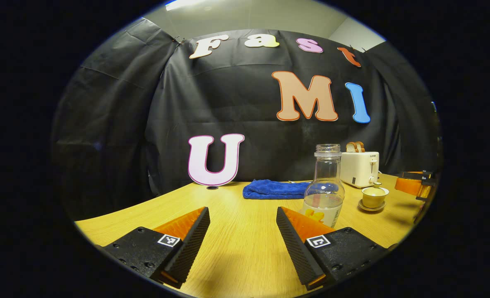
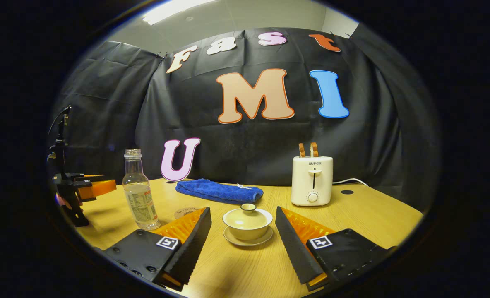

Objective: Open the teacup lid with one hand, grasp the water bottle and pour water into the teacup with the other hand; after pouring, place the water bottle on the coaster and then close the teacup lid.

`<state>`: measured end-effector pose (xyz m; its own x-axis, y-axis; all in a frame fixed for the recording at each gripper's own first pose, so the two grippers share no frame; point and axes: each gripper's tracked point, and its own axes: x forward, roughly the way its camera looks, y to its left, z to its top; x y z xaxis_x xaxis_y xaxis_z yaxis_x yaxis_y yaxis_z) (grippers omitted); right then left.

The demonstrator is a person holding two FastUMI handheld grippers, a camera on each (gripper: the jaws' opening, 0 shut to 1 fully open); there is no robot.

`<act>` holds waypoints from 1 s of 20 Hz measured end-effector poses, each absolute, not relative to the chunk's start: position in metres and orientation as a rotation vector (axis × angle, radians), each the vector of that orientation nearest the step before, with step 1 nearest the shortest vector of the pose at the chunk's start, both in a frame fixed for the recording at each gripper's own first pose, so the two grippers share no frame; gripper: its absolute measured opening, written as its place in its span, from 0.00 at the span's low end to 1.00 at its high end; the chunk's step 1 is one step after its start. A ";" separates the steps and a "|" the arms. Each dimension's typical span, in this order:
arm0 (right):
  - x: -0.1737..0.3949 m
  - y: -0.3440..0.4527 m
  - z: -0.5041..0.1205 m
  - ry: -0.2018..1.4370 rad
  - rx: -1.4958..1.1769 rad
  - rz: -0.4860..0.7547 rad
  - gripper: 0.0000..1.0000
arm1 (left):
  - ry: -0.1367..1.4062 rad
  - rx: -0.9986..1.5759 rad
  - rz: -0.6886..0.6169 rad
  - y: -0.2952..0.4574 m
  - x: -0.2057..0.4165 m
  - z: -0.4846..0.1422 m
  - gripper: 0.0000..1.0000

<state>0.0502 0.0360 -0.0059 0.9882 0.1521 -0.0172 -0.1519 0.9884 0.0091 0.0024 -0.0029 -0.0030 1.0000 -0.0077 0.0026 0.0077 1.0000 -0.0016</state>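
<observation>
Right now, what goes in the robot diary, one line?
left tool open | right tool open | teacup lid on | water bottle upright, untouched

On the table (image 2: 365,207), seen in the right gripper view, the lidded teacup (image 2: 247,223) sits on its saucer (image 2: 248,240). The water bottle (image 2: 139,191) stands to its left with the coaster (image 2: 186,212) between them. The folded towel (image 2: 219,191) lies behind, and the toaster (image 2: 312,180) stands back right holding 2 slices of bread (image 2: 307,149).

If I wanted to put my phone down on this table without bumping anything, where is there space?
The widest bare wood lies right of the toaster, out to the table edge. Another free patch sits left of the blue towel, in front of the booth wall. It is crowded between the water bottle and the lidded teacup, where the coaster lies.
</observation>
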 end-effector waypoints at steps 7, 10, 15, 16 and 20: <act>0.096 0.045 -0.015 0.067 0.010 0.170 0.96 | -0.003 -0.001 -0.008 -0.003 0.002 -0.003 0.95; 0.107 0.048 -0.017 0.075 0.008 0.176 0.97 | -0.003 -0.001 -0.008 -0.003 0.003 -0.003 0.95; 0.125 0.049 -0.023 0.114 0.012 0.168 0.92 | -0.003 -0.002 -0.013 -0.004 0.003 -0.004 0.95; 0.126 0.046 -0.024 0.124 0.012 0.162 0.87 | -0.003 -0.002 -0.014 -0.004 0.002 -0.003 0.95; 0.133 0.048 -0.034 0.172 0.015 0.165 0.76 | -0.002 -0.002 -0.017 -0.005 0.003 -0.004 0.95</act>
<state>0.1335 0.0482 -0.0341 0.9717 0.1644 -0.1695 -0.1618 0.9864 0.0291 0.0025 -0.0049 -0.0037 0.9999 -0.0169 0.0021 0.0169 0.9999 -0.0020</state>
